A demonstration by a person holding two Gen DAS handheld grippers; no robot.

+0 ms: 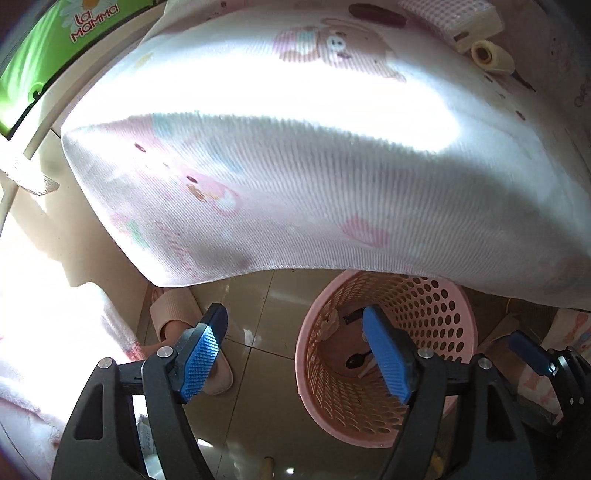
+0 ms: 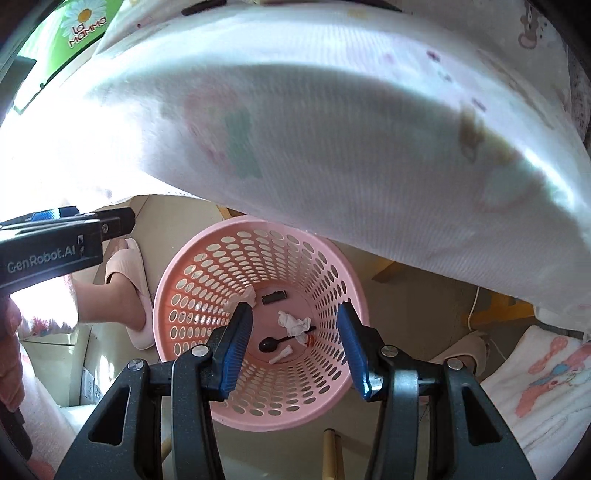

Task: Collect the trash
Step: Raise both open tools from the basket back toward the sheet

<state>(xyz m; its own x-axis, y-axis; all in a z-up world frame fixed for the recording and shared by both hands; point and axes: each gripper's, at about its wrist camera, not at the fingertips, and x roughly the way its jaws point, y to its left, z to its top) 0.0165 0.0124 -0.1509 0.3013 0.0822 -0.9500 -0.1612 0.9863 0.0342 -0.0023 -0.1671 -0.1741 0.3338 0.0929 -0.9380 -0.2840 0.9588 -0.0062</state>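
Note:
A pink perforated basket [image 1: 424, 332] [image 2: 207, 266] stands on the tiled floor beside the table. Inside it lie a crumpled white tissue [image 2: 293, 321], a black spoon [image 2: 271, 344], a small black rectangular piece [image 2: 274, 296] and a small white scrap [image 2: 280, 354]. My left gripper [image 1: 293, 314] hangs open above the basket's left rim with nothing between its blue pads. My right gripper [image 2: 294, 308] is open right over the basket's mouth, also empty. In the right wrist view the left gripper [image 2: 110, 221] shows at the left edge.
A table under a white and pink cartoon cloth [image 1: 295, 166] overhangs the basket. On it lie a dark brown piece [image 1: 376, 14] and a cream roll [image 1: 491, 55]. A person's feet in pink slippers [image 2: 129, 266] [image 2: 461, 350] flank the basket. A green box [image 1: 55, 44] sits at the far left.

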